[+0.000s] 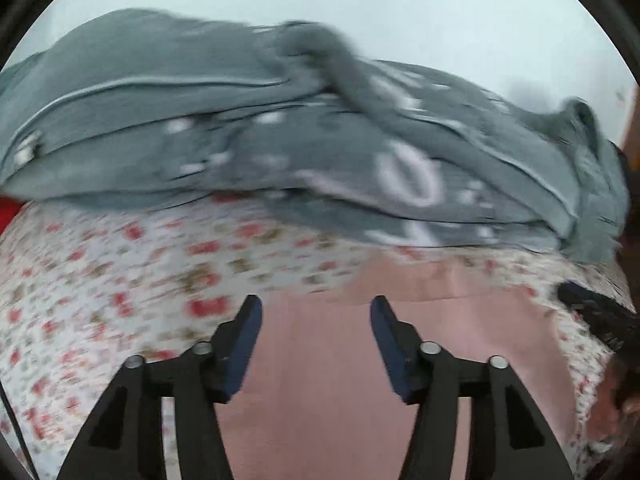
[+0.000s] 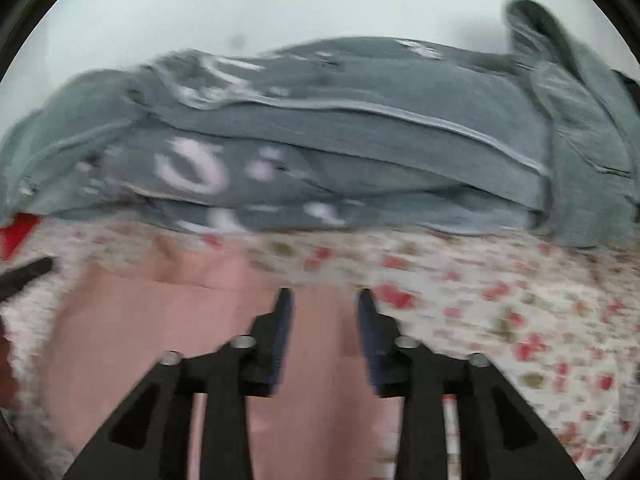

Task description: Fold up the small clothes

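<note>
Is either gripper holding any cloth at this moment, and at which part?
Nothing is held. The left gripper and the right gripper are both open over the pink cloth, short of the grey garment.

The right gripper [image 2: 324, 300] hung with jaws apart over a pale pink cloth [image 2: 132, 320], near a blurred grey white-printed garment [image 2: 340, 152] on floral fabric [image 2: 500, 304].
</note>
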